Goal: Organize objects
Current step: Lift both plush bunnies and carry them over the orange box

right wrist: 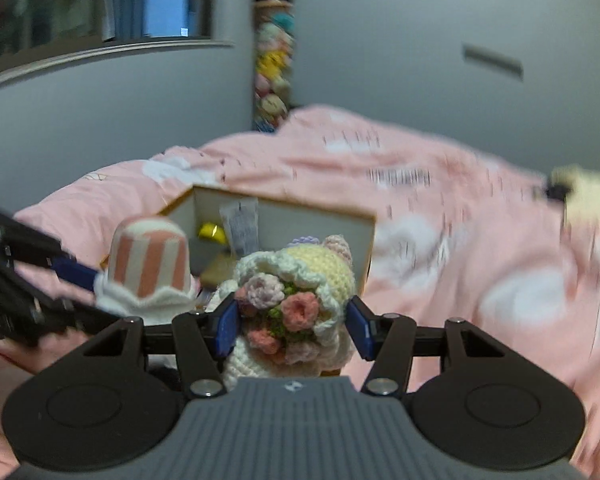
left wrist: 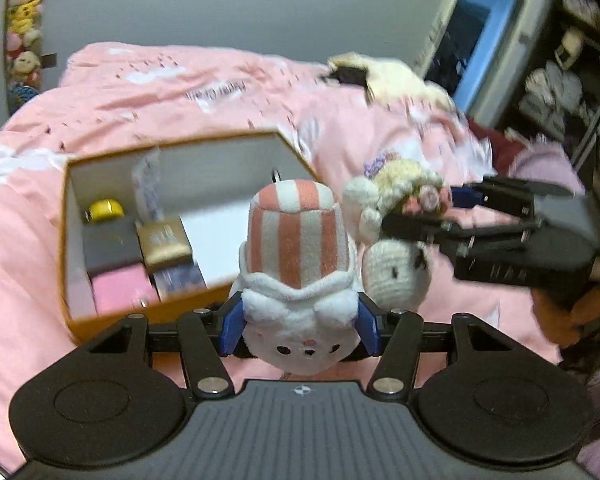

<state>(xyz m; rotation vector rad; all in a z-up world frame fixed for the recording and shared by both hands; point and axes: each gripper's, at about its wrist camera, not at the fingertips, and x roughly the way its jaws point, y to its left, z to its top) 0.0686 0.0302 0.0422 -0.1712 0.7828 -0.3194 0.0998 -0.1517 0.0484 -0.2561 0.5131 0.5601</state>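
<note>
My left gripper [left wrist: 300,328] is shut on a white plush with a pink-and-white striped hat [left wrist: 298,248], its blue pads pressing the plush's sides, lifted above the bed. Right of it my right gripper [left wrist: 428,208] is shut on a crochet doll with a flower bouquet [left wrist: 396,268]. In the right wrist view that gripper [right wrist: 292,324] squeezes the crochet doll [right wrist: 300,280], while the striped plush [right wrist: 150,256] hangs at the left in the left gripper [right wrist: 88,292]. An open orange box [left wrist: 220,172] with white walls lies beyond, also seen as the box [right wrist: 284,216].
The box holds a yellow object [left wrist: 106,209] and small black, gold and pink boxes. A pink duvet [left wrist: 180,92] covers the bed. A cream and black plush [left wrist: 380,72] lies far back. Stacked plush toys [right wrist: 272,72] fill the wall corner. Shelves [left wrist: 560,80] stand right.
</note>
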